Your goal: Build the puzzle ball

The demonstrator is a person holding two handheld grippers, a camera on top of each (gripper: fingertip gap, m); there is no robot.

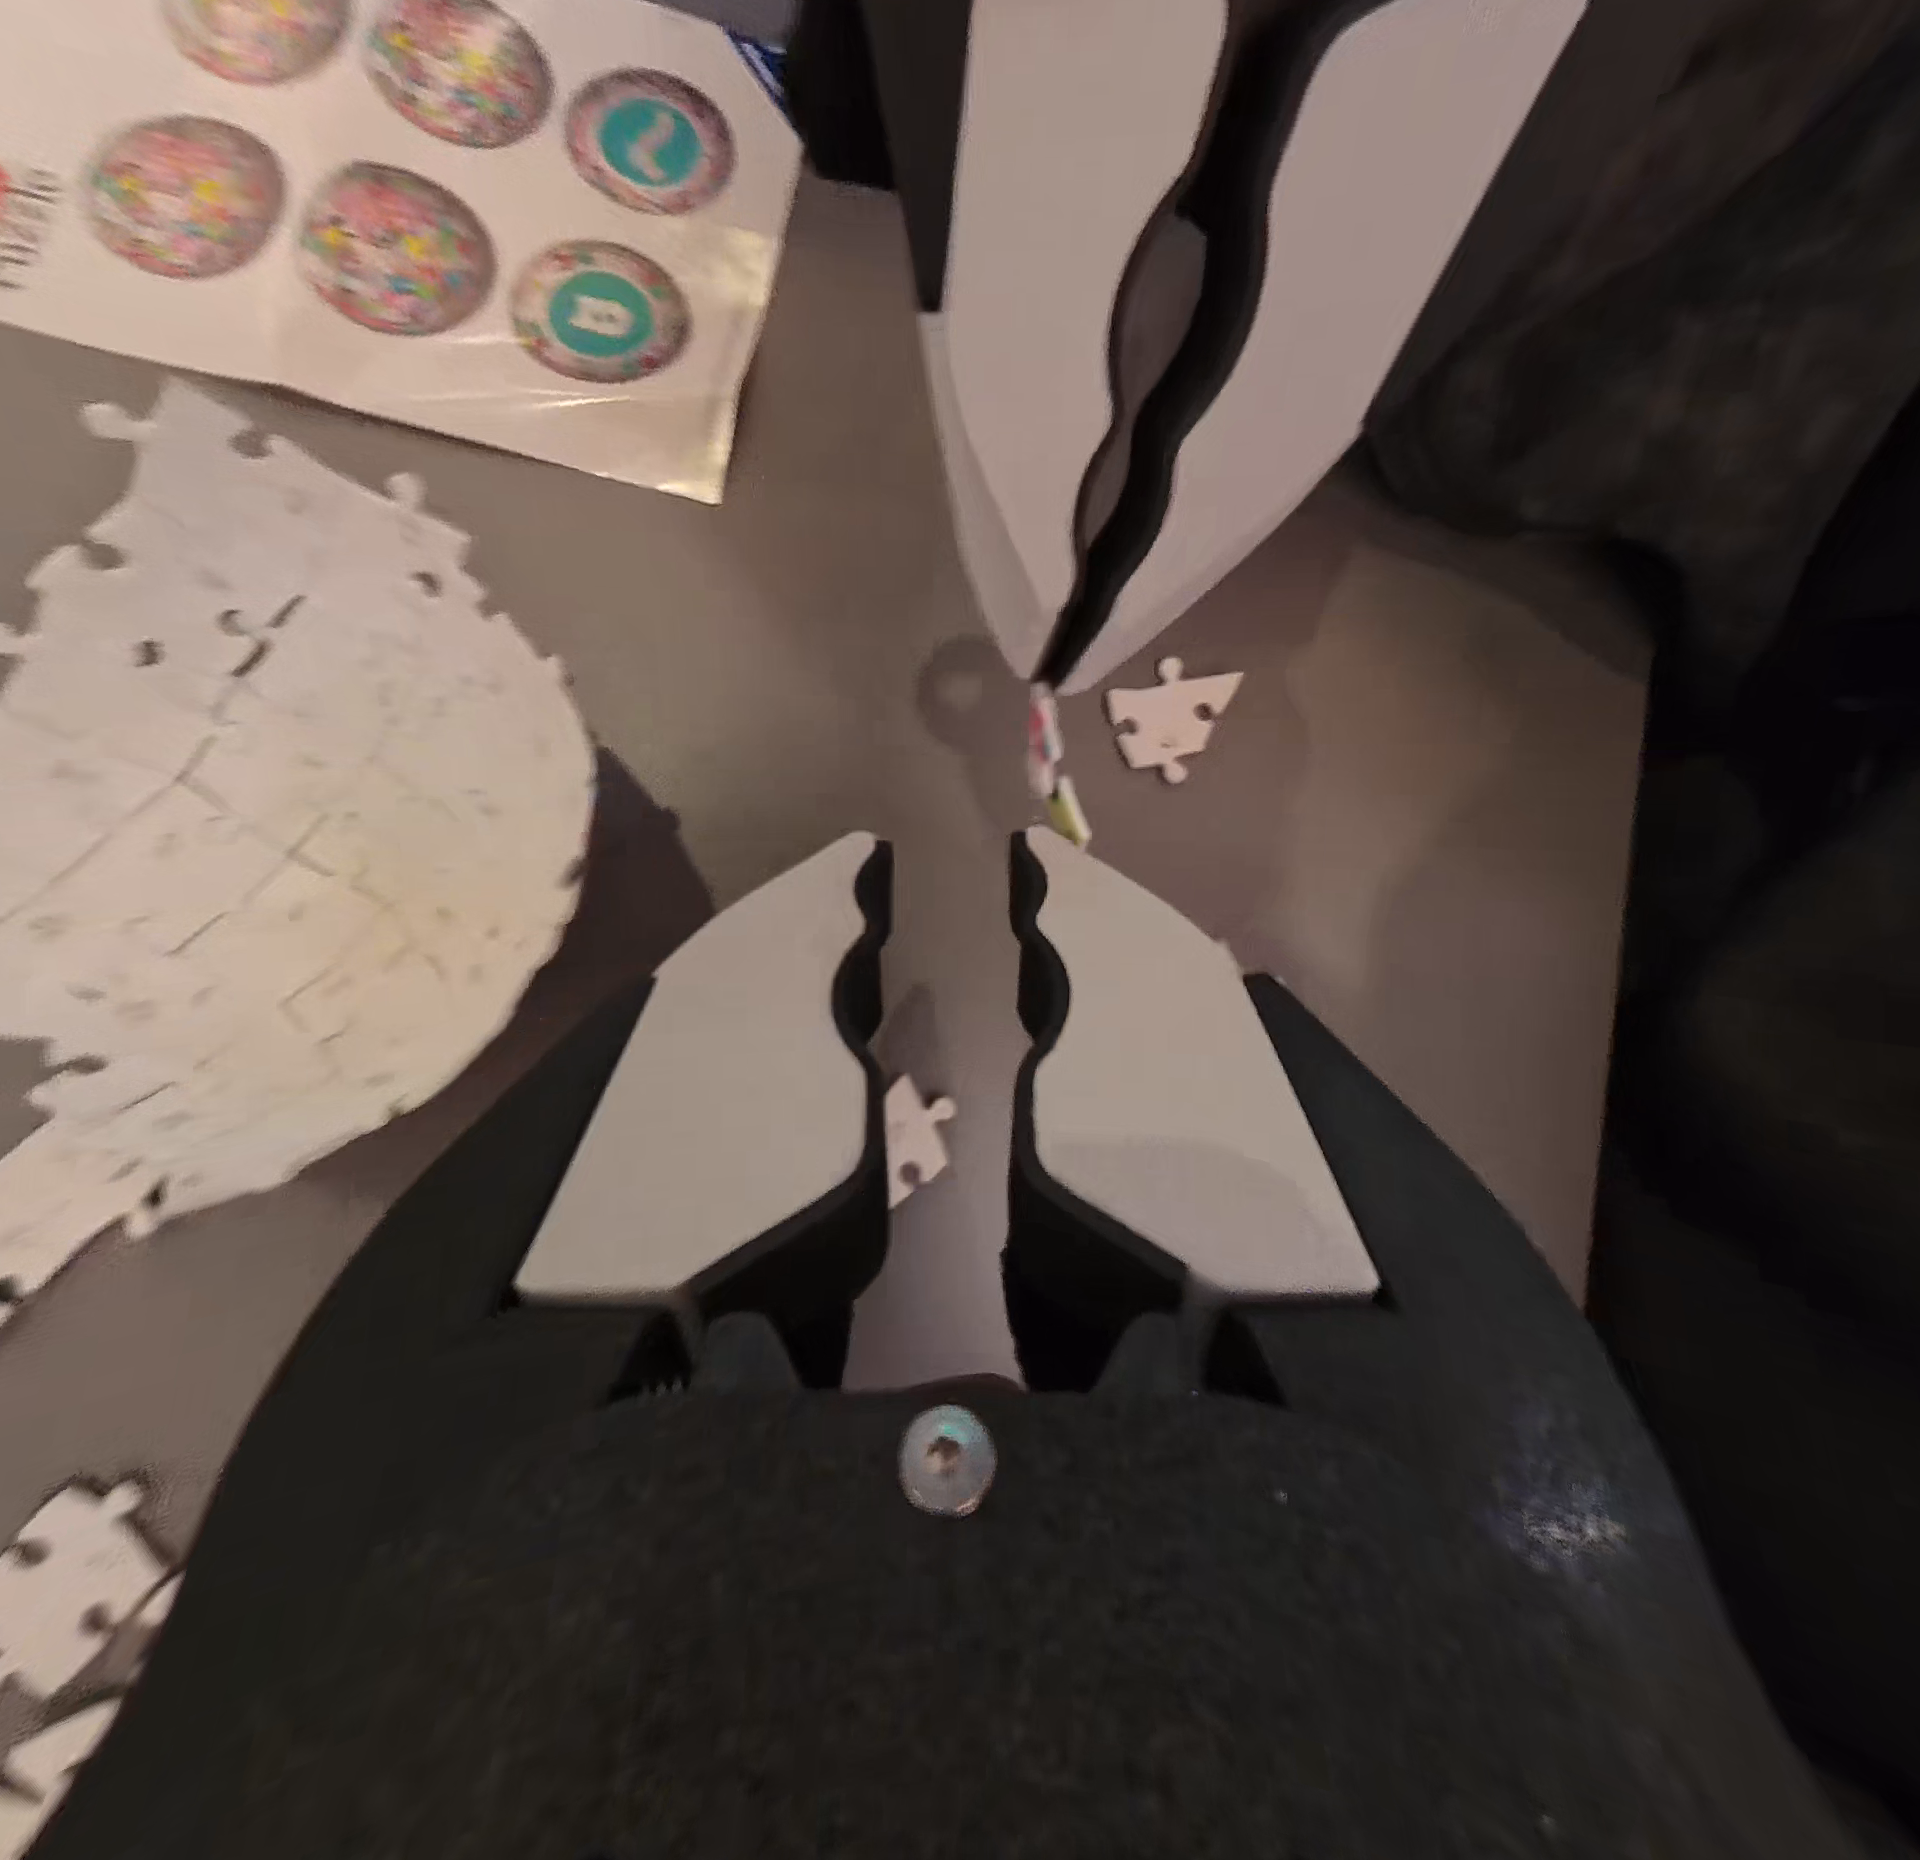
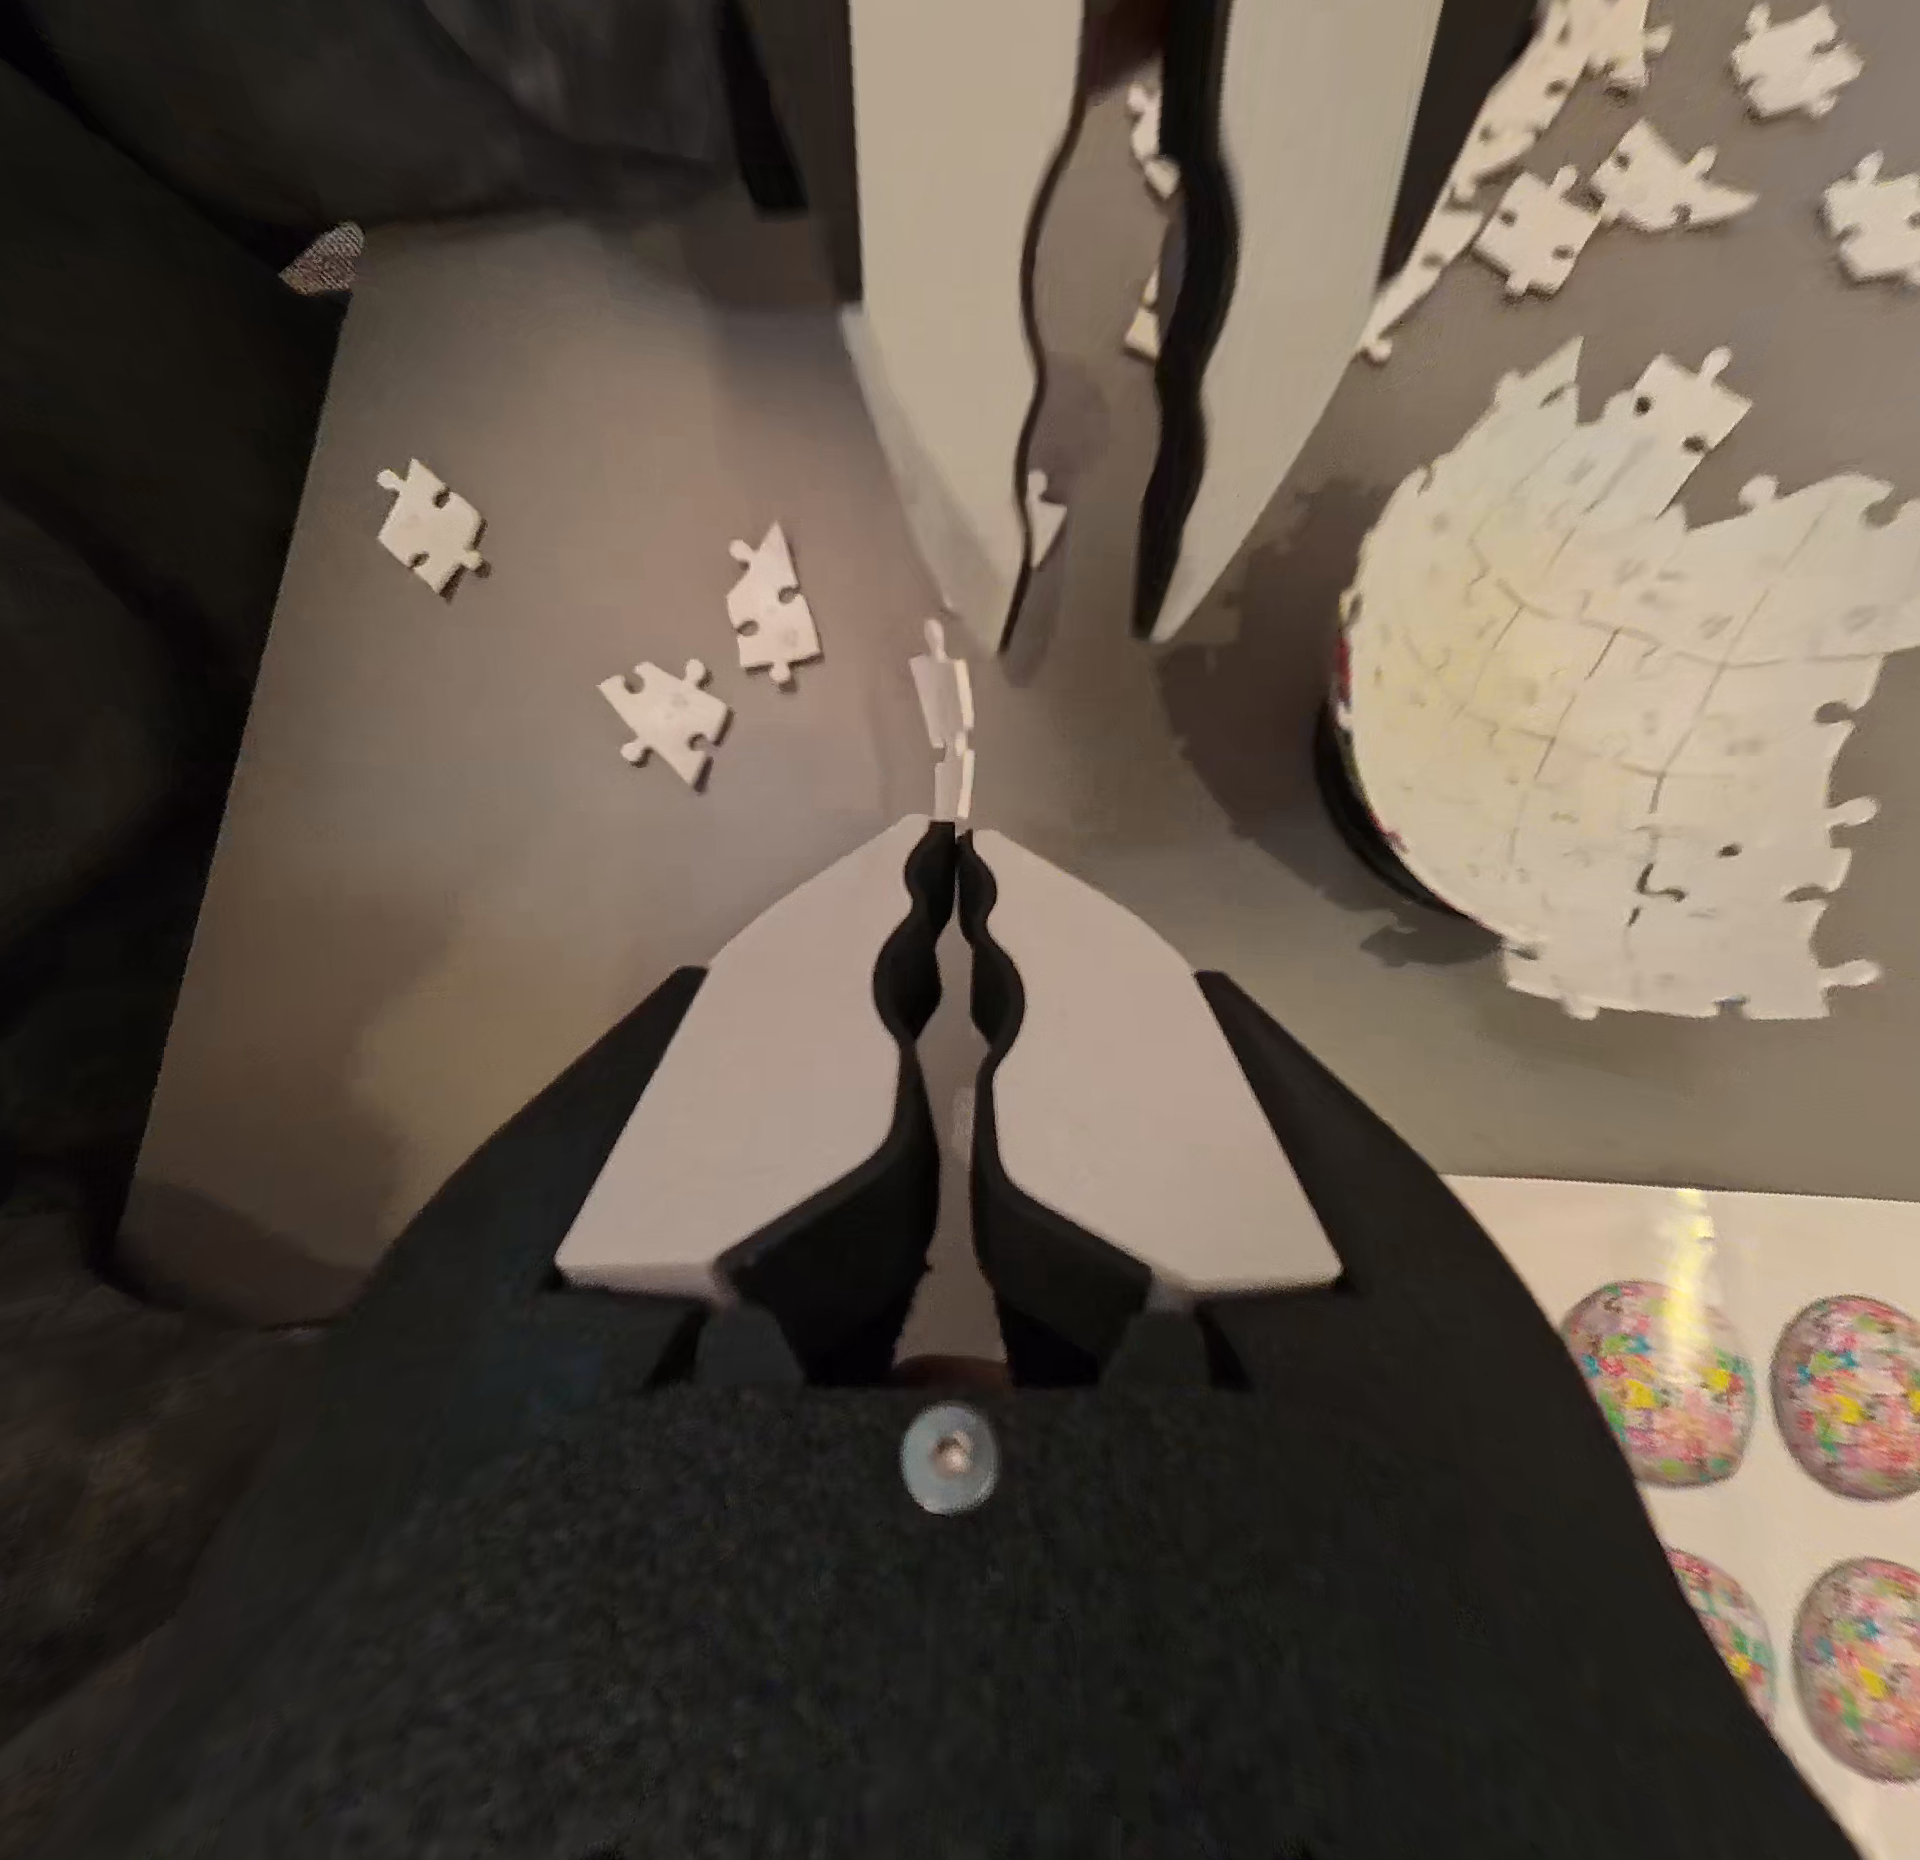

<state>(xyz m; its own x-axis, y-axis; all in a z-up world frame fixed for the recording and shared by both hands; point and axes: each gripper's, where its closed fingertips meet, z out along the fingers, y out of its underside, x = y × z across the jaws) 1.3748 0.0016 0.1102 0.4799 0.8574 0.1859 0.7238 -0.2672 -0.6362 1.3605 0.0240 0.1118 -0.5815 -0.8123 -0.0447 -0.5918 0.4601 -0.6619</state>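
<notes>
The right gripper (image 2: 954, 834) has its fingers pressed together on a short strip of joined puzzle pieces (image 2: 948, 721), pinched by its lower end so the rest stands out beyond the fingertips, edge-on to the right wrist camera. In the left wrist view the same strip (image 1: 1051, 761) hangs from those fingertips, showing a coloured face, just beyond the tips of the left gripper (image 1: 951, 854) and slightly to their right, not between them. The left gripper's fingers are spread with a clear gap and hold nothing.

The half-built puzzle ball (image 2: 1621, 730), a white curved shell with its hollow side up, sits on the grey bench (image 2: 582, 875) well to the right of the right gripper. Loose white pieces (image 2: 665, 714) lie near the bench's left edge, and more are scattered at its far right corner. A glossy instruction sheet (image 2: 1621, 1249) showing coloured balls lies at the near right of the bench.
</notes>
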